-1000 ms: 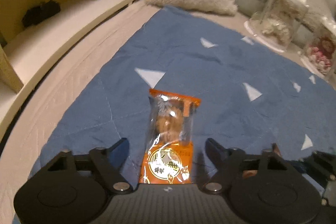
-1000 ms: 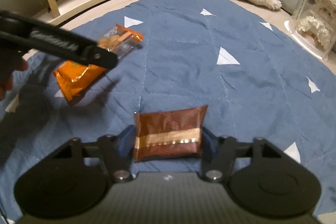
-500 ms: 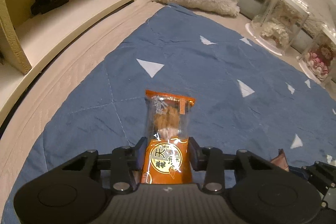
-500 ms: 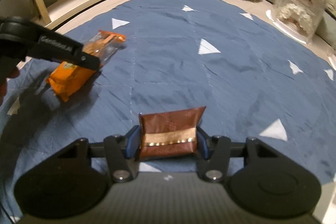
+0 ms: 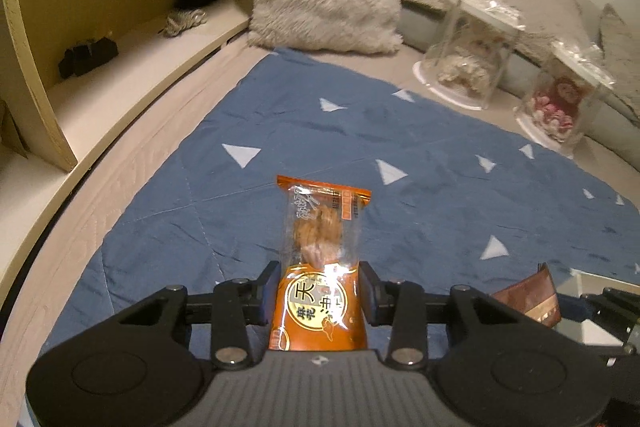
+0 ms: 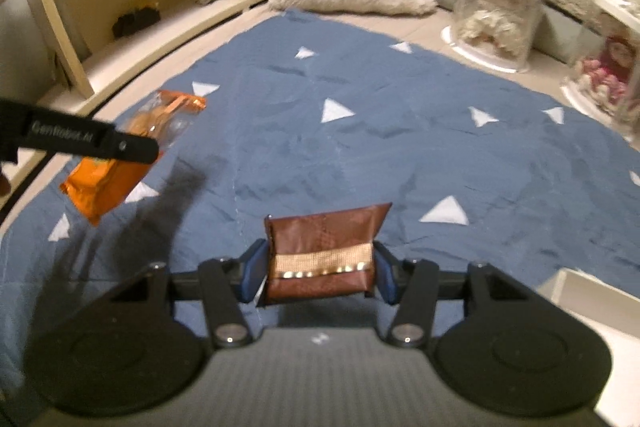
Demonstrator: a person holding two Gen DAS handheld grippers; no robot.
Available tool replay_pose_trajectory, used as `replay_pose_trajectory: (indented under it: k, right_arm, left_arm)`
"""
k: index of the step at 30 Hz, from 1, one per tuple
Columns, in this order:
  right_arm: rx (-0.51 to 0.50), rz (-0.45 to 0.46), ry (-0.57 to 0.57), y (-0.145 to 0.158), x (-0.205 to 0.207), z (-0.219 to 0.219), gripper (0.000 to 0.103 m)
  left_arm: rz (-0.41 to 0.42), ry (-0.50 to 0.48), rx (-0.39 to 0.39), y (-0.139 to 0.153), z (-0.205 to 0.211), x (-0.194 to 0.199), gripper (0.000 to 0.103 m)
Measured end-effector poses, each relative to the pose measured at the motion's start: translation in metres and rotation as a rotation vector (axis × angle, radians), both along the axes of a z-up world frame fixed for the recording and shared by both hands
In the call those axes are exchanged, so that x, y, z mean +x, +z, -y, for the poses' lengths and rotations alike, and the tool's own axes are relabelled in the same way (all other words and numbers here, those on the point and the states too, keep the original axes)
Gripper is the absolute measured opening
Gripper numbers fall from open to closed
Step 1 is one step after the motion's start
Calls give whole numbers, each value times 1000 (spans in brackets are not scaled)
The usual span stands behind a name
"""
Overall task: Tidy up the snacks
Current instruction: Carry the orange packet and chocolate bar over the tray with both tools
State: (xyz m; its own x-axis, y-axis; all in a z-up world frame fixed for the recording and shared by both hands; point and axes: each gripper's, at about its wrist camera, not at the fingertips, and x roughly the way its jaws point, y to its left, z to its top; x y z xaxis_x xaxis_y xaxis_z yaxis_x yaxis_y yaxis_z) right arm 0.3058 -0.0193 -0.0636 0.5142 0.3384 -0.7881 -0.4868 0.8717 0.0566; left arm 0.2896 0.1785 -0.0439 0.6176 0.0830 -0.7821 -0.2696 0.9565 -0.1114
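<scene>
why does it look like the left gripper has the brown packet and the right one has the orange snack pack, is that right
Swapped. In the left wrist view, the left gripper fingers clamp the orange snack pack; in the right wrist view, the right gripper holds the brown packet.

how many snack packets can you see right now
2. The orange snack packet is clamped in the left hand-held gripper, and the brown packet with a gold band is clamped in the right hand-held gripper. Others may lie out of view.
</scene>
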Motion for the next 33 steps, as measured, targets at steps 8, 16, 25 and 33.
replay_pose_trajectory:
  k: [8, 16, 25, 33]
  right_arm:
    - [44, 26, -87, 26, -19, 34, 60]
    - [88, 52, -158, 46, -39, 67, 60]
    - [127, 71, -257, 56, -58, 114, 60]
    - [123, 87, -312, 58, -71, 155, 60]
  left_arm:
    - [24, -44, 38, 20, 34, -24, 42]
    - [60, -92, 37, 37, 72, -45, 42]
    - [84, -149, 20, 43, 113, -52, 42]
    - [91, -219, -12, 40, 160, -39, 42]
